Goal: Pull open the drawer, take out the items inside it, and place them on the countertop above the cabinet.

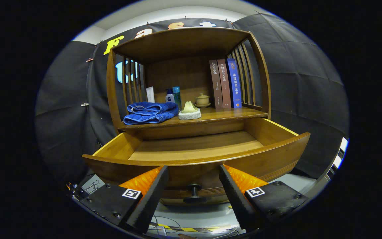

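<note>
The wooden drawer (197, 146) stands pulled out of the cabinet, and its visible inside holds nothing. Its dark round knob (194, 193) sits on the drawer front, between and just ahead of my fingertips. My gripper (194, 172) is open, its fingers spread to either side of the knob without touching it. On the countertop (230, 114) above the drawer lie a folded blue towel (151, 112) and a pale sponge-like block (189, 112) with a cream piece on top.
Further back on the countertop stand a white tube (150, 94), two small bottles (173, 95), a lidded ceramic cup (202, 100) and three upright books (225, 83). Slatted wooden sides and a top shelf enclose the countertop. Cables and striped tape lie on the floor (191, 219) below.
</note>
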